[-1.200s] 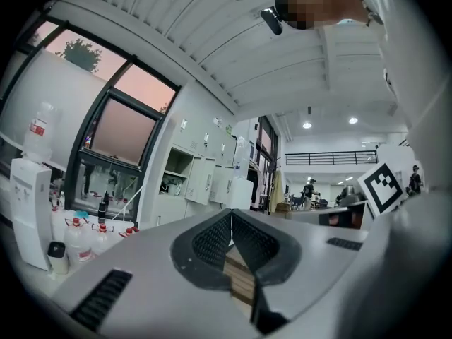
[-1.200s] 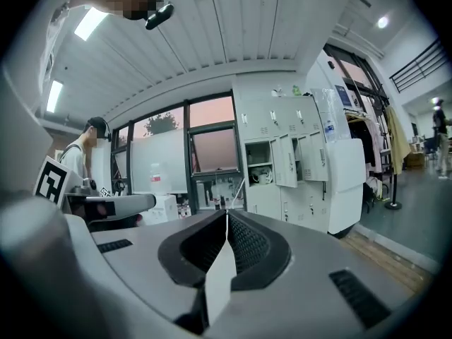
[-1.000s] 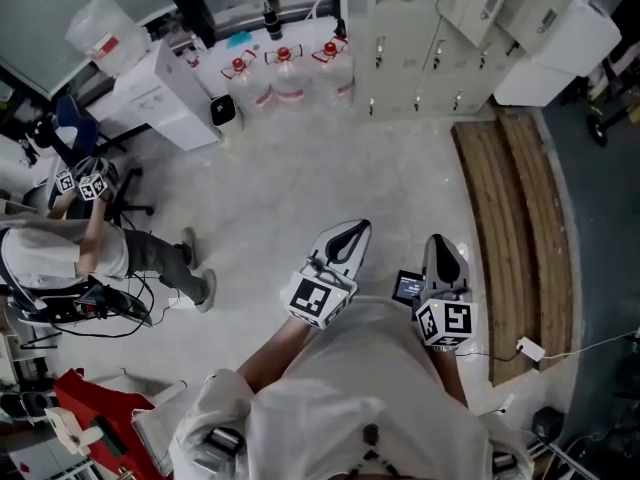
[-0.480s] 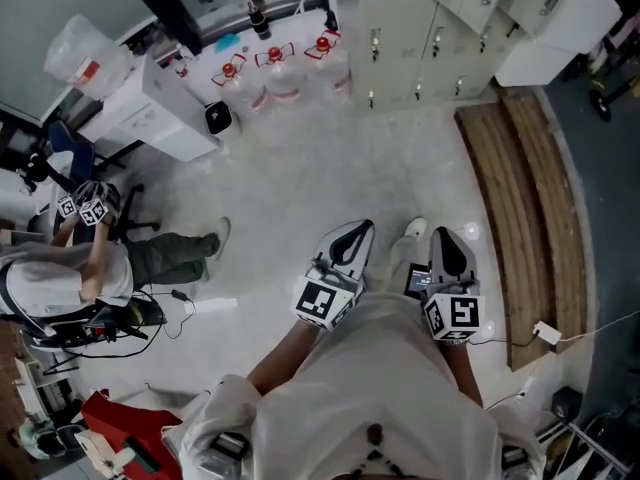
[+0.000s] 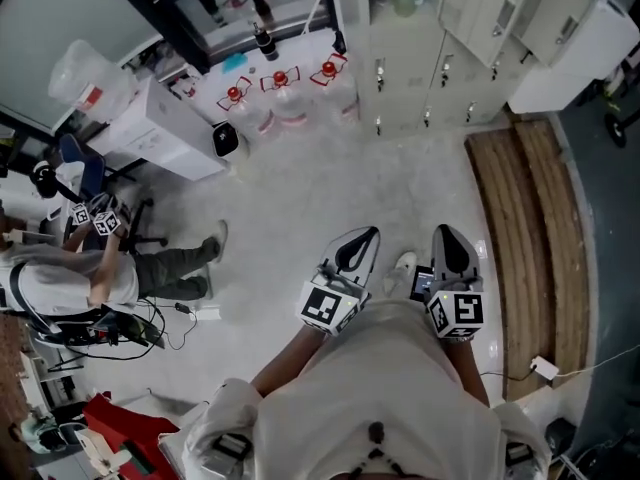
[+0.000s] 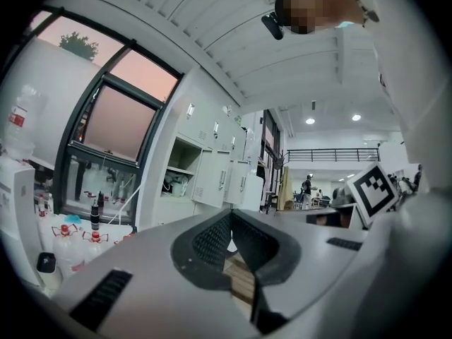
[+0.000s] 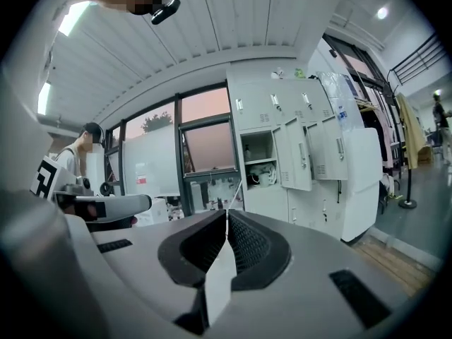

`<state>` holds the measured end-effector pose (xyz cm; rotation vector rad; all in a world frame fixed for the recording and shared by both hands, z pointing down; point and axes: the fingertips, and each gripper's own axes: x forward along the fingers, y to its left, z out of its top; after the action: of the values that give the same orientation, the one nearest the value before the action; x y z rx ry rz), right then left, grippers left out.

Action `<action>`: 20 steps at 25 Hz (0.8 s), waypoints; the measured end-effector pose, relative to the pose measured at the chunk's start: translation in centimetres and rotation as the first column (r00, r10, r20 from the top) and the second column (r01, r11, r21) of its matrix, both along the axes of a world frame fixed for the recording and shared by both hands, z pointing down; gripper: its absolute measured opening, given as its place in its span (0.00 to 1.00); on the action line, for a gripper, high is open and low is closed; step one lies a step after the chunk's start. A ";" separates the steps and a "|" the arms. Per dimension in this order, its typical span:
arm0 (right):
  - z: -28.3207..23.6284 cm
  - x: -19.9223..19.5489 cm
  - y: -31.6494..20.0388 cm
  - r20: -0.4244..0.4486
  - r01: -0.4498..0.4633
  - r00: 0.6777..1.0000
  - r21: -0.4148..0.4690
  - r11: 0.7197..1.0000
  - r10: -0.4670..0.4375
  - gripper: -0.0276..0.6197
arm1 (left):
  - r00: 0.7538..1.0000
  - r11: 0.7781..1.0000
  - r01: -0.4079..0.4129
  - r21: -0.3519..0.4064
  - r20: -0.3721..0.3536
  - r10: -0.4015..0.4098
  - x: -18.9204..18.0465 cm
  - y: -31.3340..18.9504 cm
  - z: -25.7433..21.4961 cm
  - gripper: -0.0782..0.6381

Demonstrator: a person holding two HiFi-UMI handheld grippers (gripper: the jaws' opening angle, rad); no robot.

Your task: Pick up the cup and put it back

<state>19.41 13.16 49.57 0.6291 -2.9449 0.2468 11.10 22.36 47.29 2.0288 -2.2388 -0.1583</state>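
Grey plastic on both sides: the left gripper (image 5: 370, 233) is clenched tight, its tips meeting with nothing between them, and the right gripper (image 5: 443, 231) is squeezed closed and empty too. Both sit close against the person's white shirt (image 5: 370, 398), pointing out over the pale floor (image 5: 300, 198). Ahead, red-capped water bottles (image 5: 290, 93) stand beside white lockers (image 5: 420, 58), and wooden planks (image 5: 525, 218) lie off to the right. As for the cup, no view lets me pick it out.

Pale floor (image 5: 300, 188), white lockers (image 5: 420, 38).
Water jugs (image 5: 290, 98) stood beyond the left tool (image 5: 368, 234); wooden planks (image 5: 525, 218) lay right of the right tool (image 5: 446, 232).
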 end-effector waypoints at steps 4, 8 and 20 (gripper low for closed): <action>-0.4 -2.1 -5.3 0.020 0.044 0.999 -0.001 0.999 -0.044 0.09 | 0.999 1.000 0.031 0.001 0.038 -0.031 -2.0 -5.4 -0.9 0.12; -0.8 -2.7 -10.8 0.038 0.059 0.998 0.002 0.998 -0.059 0.08 | 0.998 0.998 0.061 0.020 0.024 -0.061 -2.6 -10.5 -1.5 0.12; 0.3 -5.5 -20.2 0.035 0.001 0.999 -0.031 1.000 0.000 0.08 | 0.999 0.999 0.051 0.007 0.012 -0.051 -7.0 -19.5 -0.8 0.12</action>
<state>13.87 -7.03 49.86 0.6257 -2.9686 0.3055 4.10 2.90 46.47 1.9824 -2.3016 -0.1593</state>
